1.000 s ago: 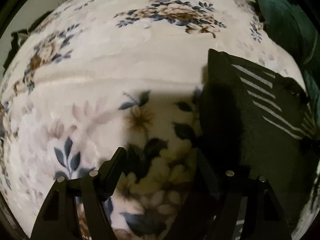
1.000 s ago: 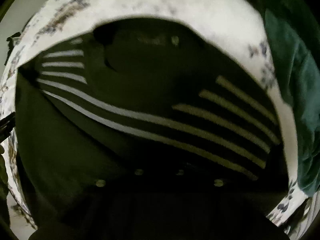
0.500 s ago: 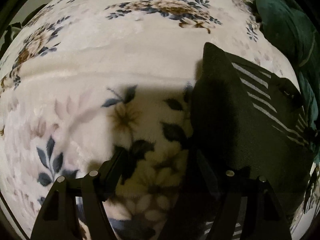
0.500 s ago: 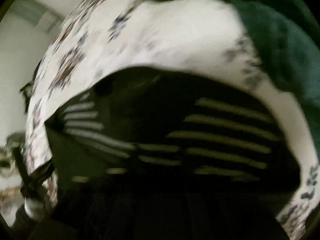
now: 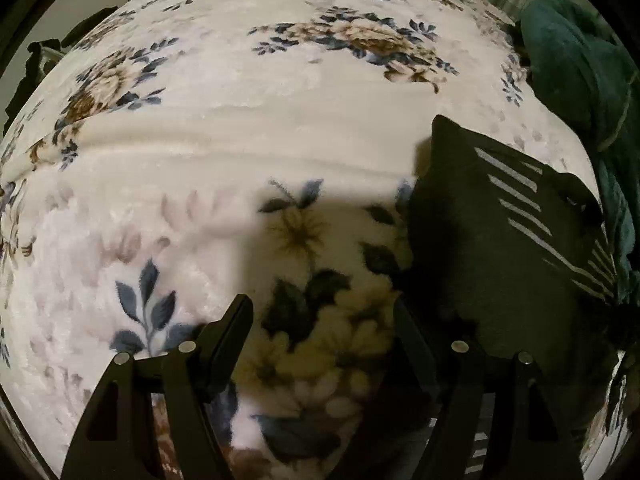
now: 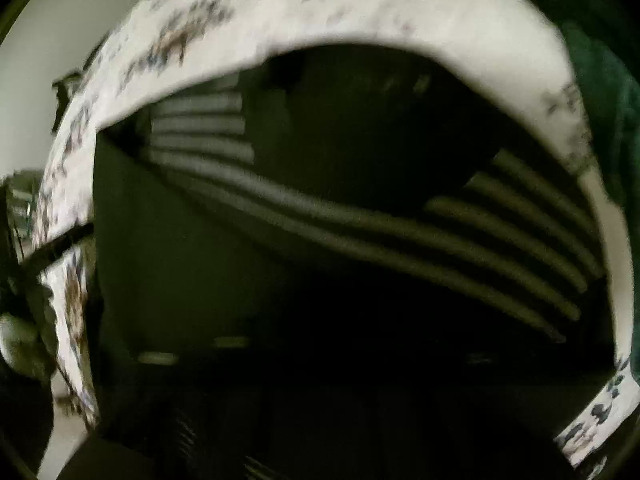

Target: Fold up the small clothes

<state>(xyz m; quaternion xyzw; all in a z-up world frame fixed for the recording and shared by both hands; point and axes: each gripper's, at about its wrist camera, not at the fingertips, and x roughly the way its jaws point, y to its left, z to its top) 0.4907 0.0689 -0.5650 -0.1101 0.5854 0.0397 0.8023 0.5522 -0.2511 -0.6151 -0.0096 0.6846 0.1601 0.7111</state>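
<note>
Two grippers hang over a floral blanket [image 5: 240, 128]. The dark striped shirt [image 5: 500, 240] lies right of the spread, empty left gripper [image 5: 320, 316], directly under the nearer right gripper, whose jaws are opening, blurred in shadow.

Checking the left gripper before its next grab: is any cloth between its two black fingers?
No, the left gripper stands open over the bare floral blanket; the dark striped garment lies beside it.

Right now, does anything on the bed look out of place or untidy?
Nothing is spilled or damaged. The dark striped garment lies flat on the floral blanket. Only the green cloth is bunched up at the blanket's far right edge.
</note>
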